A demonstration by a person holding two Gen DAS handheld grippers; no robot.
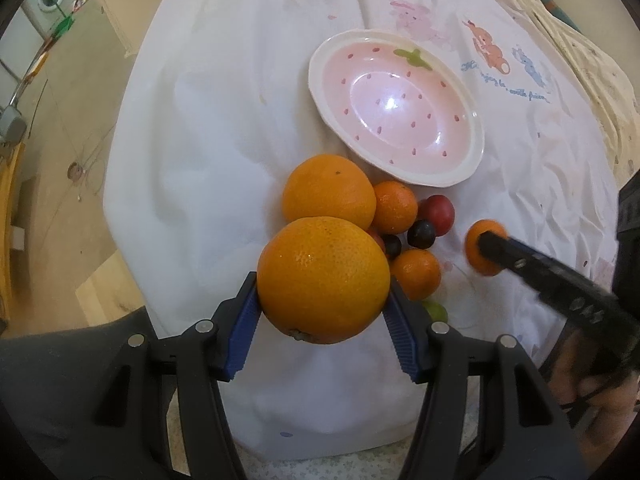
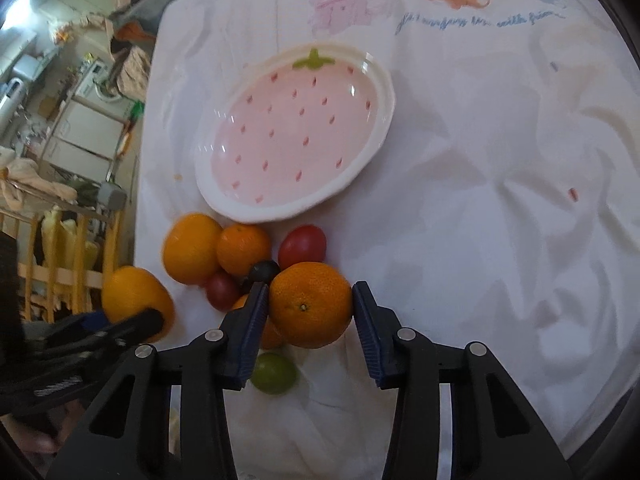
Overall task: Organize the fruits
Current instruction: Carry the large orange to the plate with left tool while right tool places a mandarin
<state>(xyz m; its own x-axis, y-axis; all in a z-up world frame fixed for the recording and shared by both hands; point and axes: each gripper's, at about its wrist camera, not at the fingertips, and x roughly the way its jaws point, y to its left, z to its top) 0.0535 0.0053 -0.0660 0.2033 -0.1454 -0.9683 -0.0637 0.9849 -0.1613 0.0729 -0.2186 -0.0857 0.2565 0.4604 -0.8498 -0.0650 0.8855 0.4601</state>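
My left gripper [image 1: 323, 282] is shut on a large orange [image 1: 323, 278] and holds it above the cloth, in front of the fruit pile. My right gripper [image 2: 310, 306] is shut on a small mandarin [image 2: 310, 304]; it shows in the left wrist view [image 1: 480, 250] to the right of the pile. A pink strawberry-pattern plate [image 1: 460, 172] [image 2: 360, 184] lies empty beyond the fruit. On the cloth remain a second large orange [image 1: 329, 192] [image 2: 191, 248], two mandarins [image 1: 396, 207] [image 1: 416, 274], red tomatoes [image 1: 438, 210] [image 2: 302, 246], dark grapes [image 1: 421, 234] and a green grape [image 2: 273, 373].
A white cloth with cartoon prints [image 1: 496, 52] covers the round table [image 1: 200, 160]. The table's edge falls off to the left, with floor [image 1: 72, 128] and furniture beyond. The person's hand [image 1: 580, 380] holds the right gripper at the right.
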